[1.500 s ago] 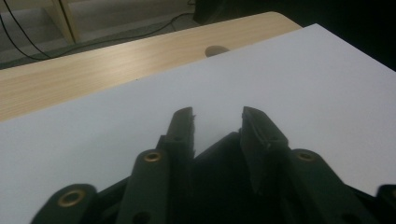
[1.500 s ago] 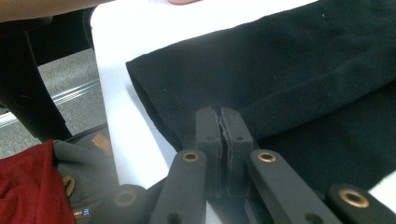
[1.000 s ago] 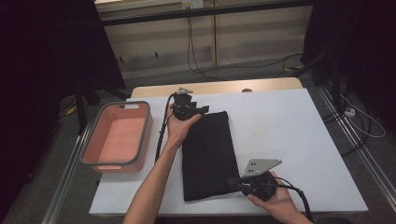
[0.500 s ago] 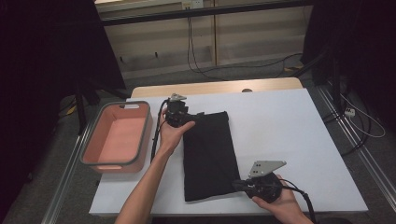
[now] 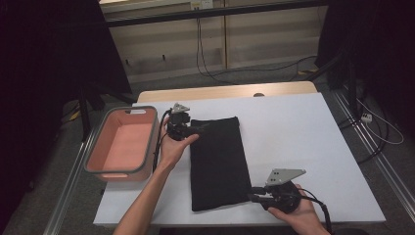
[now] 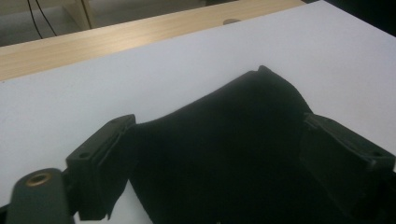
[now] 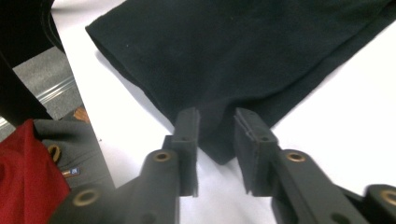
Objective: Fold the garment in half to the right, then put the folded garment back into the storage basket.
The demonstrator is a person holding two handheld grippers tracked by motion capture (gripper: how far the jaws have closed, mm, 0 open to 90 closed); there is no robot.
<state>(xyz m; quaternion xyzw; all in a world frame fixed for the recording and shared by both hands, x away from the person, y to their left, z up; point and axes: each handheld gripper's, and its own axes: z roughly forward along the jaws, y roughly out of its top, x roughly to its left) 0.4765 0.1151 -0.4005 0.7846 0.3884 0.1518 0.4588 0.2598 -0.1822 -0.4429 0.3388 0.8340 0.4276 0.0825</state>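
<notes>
White-topped table [image 5: 303,142], wood strip along far edge. Folded black cloth [image 5: 218,164] lies flat mid-table. Pink bin [image 5: 121,144] overhangs the left edge.

1. A pink storage bin [image 5: 120,147] with a grey rim stands at the left edge of the table, its inside bare.
2. The white tabletop [image 5: 303,142] has a pale wooden strip [image 5: 230,91] along its far edge; the left gripper view shows the same strip [image 6: 116,35].
3. A small dark round spot [image 5: 258,94] sits on that strip, right of its middle.
4. Black cables [image 5: 208,58] hang down the pale wall behind the table and trail over the grey floor.
5. A white cable [image 5: 379,129] lies on the floor to the right, beside a metal rail [image 5: 386,171].
</notes>
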